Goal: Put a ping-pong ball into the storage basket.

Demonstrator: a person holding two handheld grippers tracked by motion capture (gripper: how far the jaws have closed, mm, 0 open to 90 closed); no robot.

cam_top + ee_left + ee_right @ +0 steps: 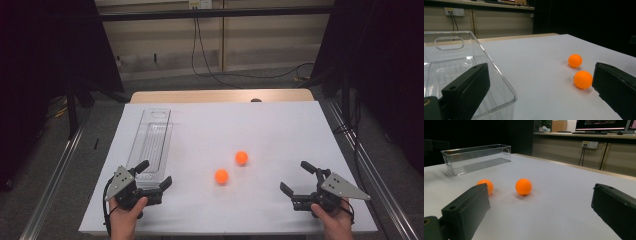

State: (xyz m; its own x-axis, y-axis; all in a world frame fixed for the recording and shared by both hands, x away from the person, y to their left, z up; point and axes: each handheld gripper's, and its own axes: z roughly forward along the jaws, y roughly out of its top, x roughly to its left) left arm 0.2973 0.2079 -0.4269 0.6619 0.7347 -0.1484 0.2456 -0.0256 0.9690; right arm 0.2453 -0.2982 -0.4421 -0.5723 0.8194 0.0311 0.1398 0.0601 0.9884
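Two orange balls lie on the white table: the nearer ball and the farther ball. A long clear plastic bin stands empty at the left. My left gripper rests near the front left, jaws open and bare, one jaw in front of the bin's near end. My right gripper sits at the front right, open with nothing between its jaws, pointing toward the balls.
The white tabletop ends in a wooden strip at the far side. Metal rails run along both sides of the table. Cables lie on the floor beyond.
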